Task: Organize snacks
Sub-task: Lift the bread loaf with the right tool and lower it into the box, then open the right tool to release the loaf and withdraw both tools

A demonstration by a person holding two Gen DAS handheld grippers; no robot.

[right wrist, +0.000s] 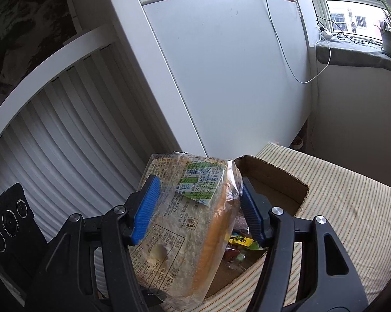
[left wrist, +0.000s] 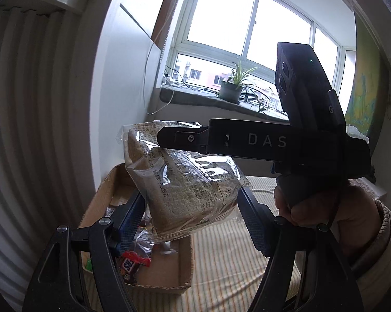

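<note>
A clear bag of sliced bread (left wrist: 195, 179) hangs in the air above an open cardboard box (left wrist: 186, 265). My left gripper (left wrist: 191, 197) is shut on its lower part, blue pads pressing both sides. From the right, one of the right gripper's fingers (left wrist: 185, 137) lies across the bag's top, with a hand (left wrist: 312, 208) behind it. In the right wrist view the bread bag (right wrist: 193, 221) sits between the blue pads of my right gripper (right wrist: 199, 182), which is shut on it. The box (right wrist: 276, 179) lies just beyond, with several wrapped snacks inside, among them a Snickers bar (left wrist: 133, 262).
The box rests on a striped bed cover (right wrist: 351, 208) against a white cabinet (right wrist: 221, 78) and a ribbed white panel (left wrist: 26, 130). A windowsill with a potted plant (left wrist: 232, 88) and cables lies beyond. The left gripper's camera housing (right wrist: 11, 223) shows at the lower left.
</note>
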